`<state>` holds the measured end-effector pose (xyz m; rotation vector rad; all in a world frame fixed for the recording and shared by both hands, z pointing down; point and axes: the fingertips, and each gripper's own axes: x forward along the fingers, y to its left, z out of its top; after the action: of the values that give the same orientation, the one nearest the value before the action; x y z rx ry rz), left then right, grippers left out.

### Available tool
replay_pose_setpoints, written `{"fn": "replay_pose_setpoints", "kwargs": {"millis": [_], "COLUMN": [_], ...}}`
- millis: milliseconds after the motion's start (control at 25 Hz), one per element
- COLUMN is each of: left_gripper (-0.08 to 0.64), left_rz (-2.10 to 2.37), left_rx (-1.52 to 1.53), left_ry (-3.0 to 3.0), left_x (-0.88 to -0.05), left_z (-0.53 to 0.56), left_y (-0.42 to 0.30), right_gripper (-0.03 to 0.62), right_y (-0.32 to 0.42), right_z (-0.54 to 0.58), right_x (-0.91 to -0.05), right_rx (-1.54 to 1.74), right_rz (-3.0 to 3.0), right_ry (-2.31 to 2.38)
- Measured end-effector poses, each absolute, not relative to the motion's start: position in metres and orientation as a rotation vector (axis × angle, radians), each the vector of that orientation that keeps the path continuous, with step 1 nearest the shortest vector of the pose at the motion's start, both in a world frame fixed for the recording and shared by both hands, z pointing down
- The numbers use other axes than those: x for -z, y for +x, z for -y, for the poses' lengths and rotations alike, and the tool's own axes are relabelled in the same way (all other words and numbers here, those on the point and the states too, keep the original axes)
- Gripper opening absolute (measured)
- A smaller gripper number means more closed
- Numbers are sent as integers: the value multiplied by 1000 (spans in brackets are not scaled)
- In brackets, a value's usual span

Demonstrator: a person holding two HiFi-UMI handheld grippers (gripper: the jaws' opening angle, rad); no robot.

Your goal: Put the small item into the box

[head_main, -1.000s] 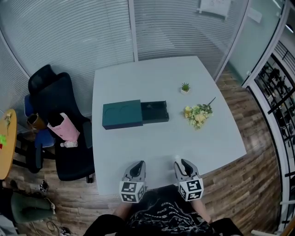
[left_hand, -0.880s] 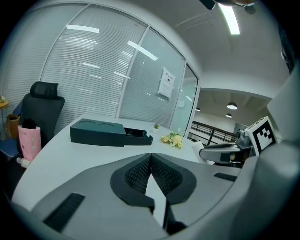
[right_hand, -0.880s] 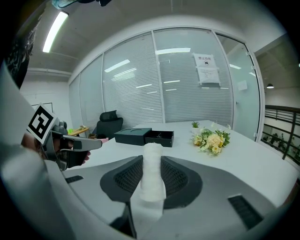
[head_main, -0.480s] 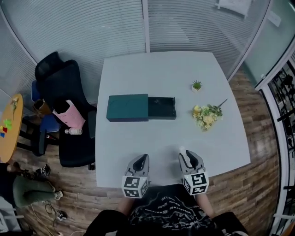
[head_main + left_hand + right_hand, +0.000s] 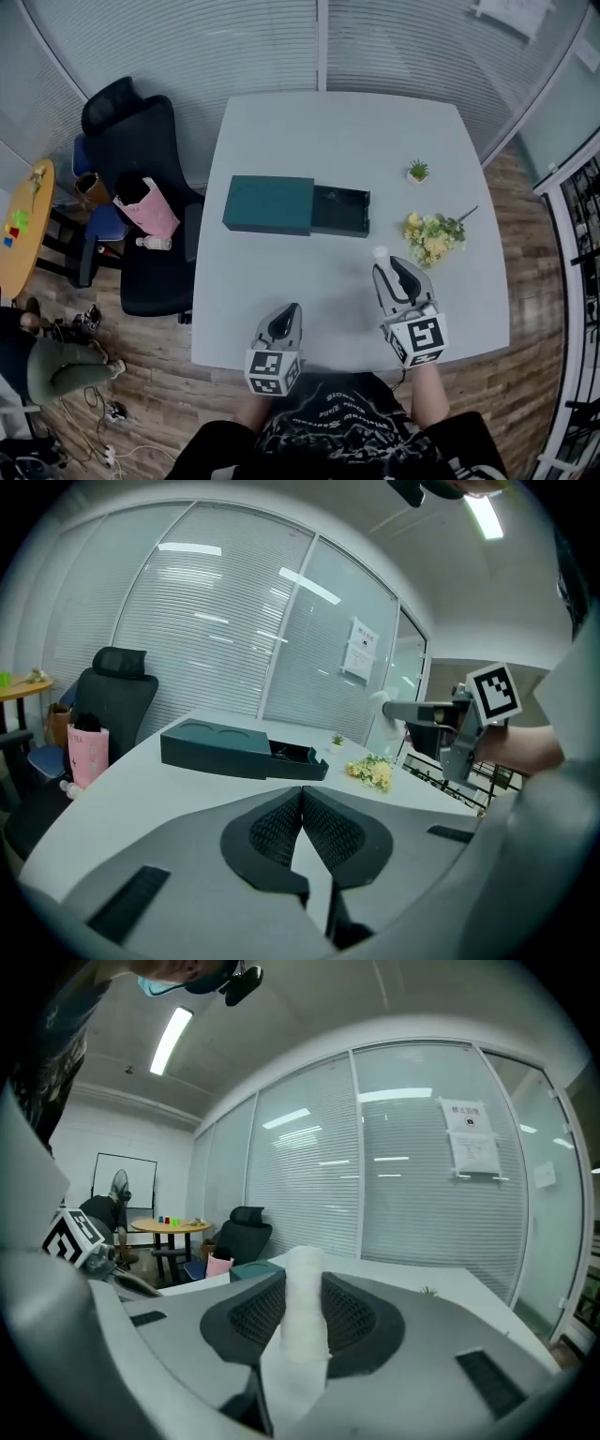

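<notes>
A dark teal box (image 5: 272,204) lies on the white table (image 5: 281,291), its black drawer (image 5: 339,210) pulled out to the right. In the left gripper view the box (image 5: 220,747) and its drawer (image 5: 295,758) lie ahead. My right gripper (image 5: 382,264) is shut on a small white cylinder (image 5: 380,253), raised over the table to the right of the drawer. The right gripper view shows the white cylinder (image 5: 305,1307) pinched upright between the pads. My left gripper (image 5: 286,321) stays at the table's near edge, shut and holding nothing.
A bunch of yellow flowers (image 5: 434,237) lies just right of the right gripper. A tiny potted plant (image 5: 418,171) stands behind it. A black office chair (image 5: 131,141) with a pink bag (image 5: 145,206) stands left of the table. Glass walls with blinds close off the far side.
My right gripper has risen and moved forward over the table with the white cylinder, toward the drawer and flowers. The left gripper has barely shifted. The head view has swung slightly.
</notes>
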<state>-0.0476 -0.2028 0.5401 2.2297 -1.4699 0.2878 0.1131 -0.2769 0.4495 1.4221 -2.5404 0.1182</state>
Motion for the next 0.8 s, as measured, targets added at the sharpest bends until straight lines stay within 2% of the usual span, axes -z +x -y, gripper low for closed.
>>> {"fn": "replay_pose_setpoints", "kwargs": {"millis": [440,800], "left_gripper": [20,20], "left_rz": [1562,1586], "left_rx": [-312,-345], "left_ry": [2159,2114], "left_x": [-539,-544], "left_z": [200,200], "left_y": [-73,-80], "right_gripper": [130,130], "right_y": [70,45], "right_z": [353,416], "right_x": [-414,-454], "right_rx": [122,32], "right_rz": [2632,2560], "right_ry": [1152,999]}}
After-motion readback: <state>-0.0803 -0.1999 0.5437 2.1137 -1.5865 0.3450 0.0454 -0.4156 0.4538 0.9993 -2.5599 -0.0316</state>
